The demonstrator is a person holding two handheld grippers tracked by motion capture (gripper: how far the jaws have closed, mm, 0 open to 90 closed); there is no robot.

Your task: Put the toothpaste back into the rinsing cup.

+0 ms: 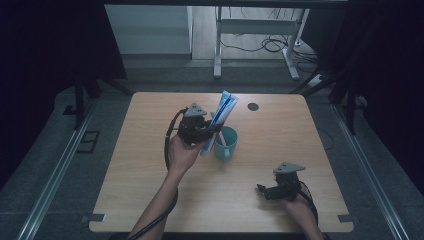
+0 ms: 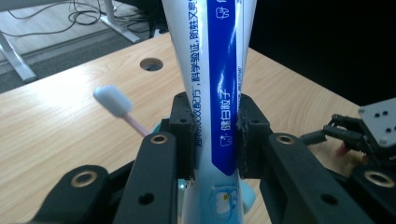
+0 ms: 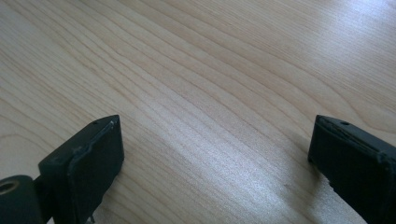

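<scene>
While the toothpaste tube (image 1: pixel 220 120) sits clamped in our left gripper (image 1: pixel 210 129), it hangs tilted just above the teal cup (image 1: pixel 226 144), so we judge the pick-up done and the drop into the cup left to do. From table centre the cup is at about 11 o'clock, close in; the tube rises from its rim toward 1 o'clock, with the lower end just at the cup's 9 o'clock side. We can't tell if that end is already inside the rim.

A pink toothbrush (image 2: pixel 114 103) with a pale blue-white head already stands in the cup, leaning out, so that item looks finished.

In the left gripper view the black pads (image 2: pixel 183 135) pinch the tube (image 2: pixel 219 102) across its middle, and it narrows at the squeeze. The tube is white with a broad blue stripe, printed characters running lengthwise and a small cartoon near the bottom; it looks soft and partly flattened.

Our right gripper (image 1: pixel 272 191) rests low on the wooden table (image 1: pixel 150 190) at about 4 o'clock, well apart from the cup, its jaws spread wide over bare wood with nothing between.
</scene>
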